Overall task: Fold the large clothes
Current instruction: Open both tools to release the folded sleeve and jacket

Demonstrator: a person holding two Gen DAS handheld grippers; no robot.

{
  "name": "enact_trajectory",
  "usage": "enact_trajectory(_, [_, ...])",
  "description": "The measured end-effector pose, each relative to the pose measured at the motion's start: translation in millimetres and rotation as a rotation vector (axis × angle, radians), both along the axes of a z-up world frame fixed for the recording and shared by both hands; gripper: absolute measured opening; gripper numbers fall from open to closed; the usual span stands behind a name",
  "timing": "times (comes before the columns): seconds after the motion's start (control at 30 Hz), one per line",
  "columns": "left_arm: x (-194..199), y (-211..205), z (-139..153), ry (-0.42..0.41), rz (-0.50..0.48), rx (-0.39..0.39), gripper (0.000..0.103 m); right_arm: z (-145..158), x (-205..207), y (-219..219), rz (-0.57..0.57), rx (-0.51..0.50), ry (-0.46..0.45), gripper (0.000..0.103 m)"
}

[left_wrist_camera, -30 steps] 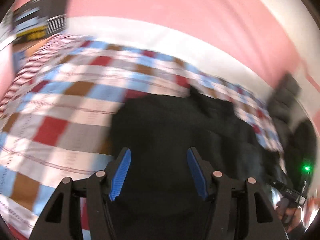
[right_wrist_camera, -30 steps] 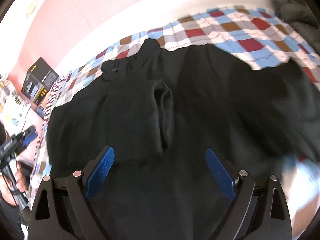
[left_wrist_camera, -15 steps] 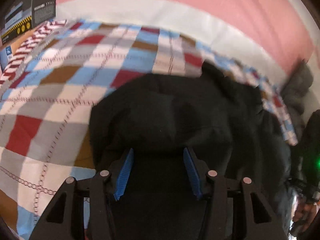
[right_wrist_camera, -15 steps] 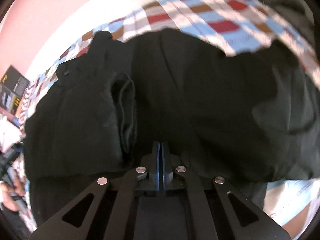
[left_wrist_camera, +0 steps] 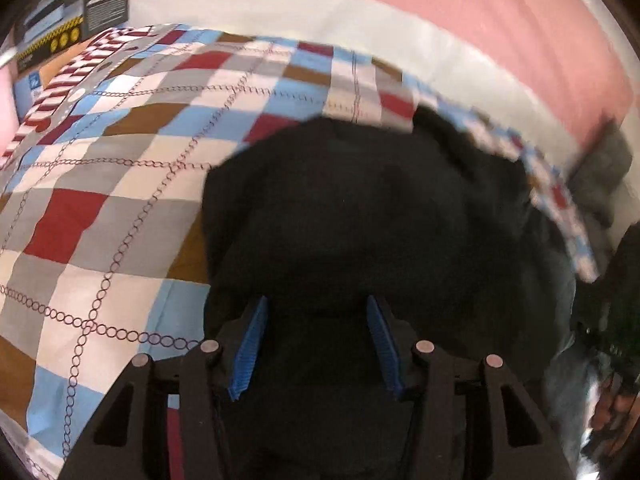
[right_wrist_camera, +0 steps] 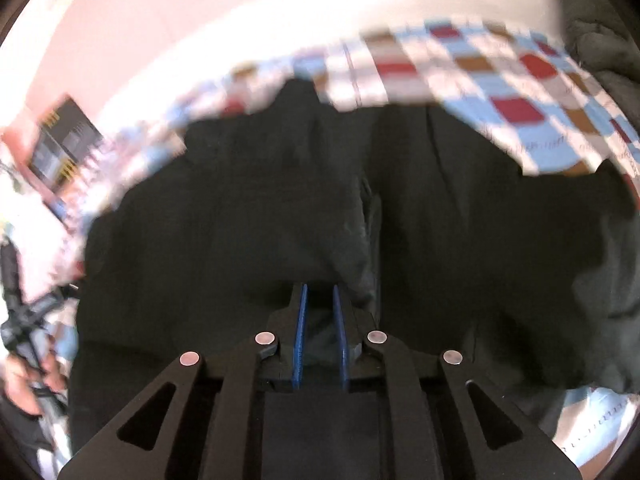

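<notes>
Large black fabric garment point(left_wrist_camera: 372, 216), spread flat on a bed with a checked cover of red, blue, brown, grey and white squares point(left_wrist_camera: 100, 184); in the left wrist view its left edge lies well in from the cover's left edge, and its far edge stops short of the bed's far edge. In the right wrist view the same garment point(right_wrist_camera: 248, 208) fills most of the bed, with a lengthwise fold or seam running down its middle and a loose flap toward the bed's right edge. Left gripper point(left_wrist_camera: 316, 344), black frame with blue ribbed pads: jaws about half apart, black cloth lying between and under them; whether the pads press on it cannot be told. Right gripper point(right_wrist_camera: 319, 332), same build: jaws drawn narrow, a slim gap between the blue pads with dark cloth showing in it, closed on a pinch of the garment near its middle fold. Pink wall with a white lower band point(left_wrist_camera: 360, 12) behind the bed's far edge. Black printed cardboard box point(left_wrist_camera: 68, 20) at the bed's far left corner. Dark grey padded item point(right_wrist_camera: 600, 20), blurred, at the far right corner. A person's hand point(right_wrist_camera: 24, 376) grips a handle at the left rim of the right wrist view.
</notes>
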State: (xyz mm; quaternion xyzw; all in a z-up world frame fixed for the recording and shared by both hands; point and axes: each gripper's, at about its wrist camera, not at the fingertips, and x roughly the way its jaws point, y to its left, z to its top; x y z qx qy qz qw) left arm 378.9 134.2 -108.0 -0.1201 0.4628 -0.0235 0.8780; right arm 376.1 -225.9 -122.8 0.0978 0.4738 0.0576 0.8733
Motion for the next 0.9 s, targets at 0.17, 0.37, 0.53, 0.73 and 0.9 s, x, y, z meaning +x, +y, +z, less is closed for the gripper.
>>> enact_trajectory(0.17, [-10,-10,6,0.004,-0.006,0.044,0.053,-3,-10,-8,-0.013,-0.006,0.028,0.013])
enact_trajectory(0.37, [-68,-18,26,-0.013,-0.057,0.028,0.053,18,-67,-19,-0.015,0.009,0.021,0.02])
enact_trajectory(0.53, [-129,-37,44,-0.024,-0.1,0.005,0.053,39,-136,-36,-0.056,0.047,-0.018,0.042])
enact_trajectory(0.73, [-193,-68,70,-0.064,-0.148,-0.009,0.053,63,-199,-51,-0.116,0.058,-0.059,0.046])
enact_trajectory(0.9, [-226,-95,83,-0.08,-0.194,0.007,0.053,74,-233,-59,-0.141,0.064,-0.083,0.049])
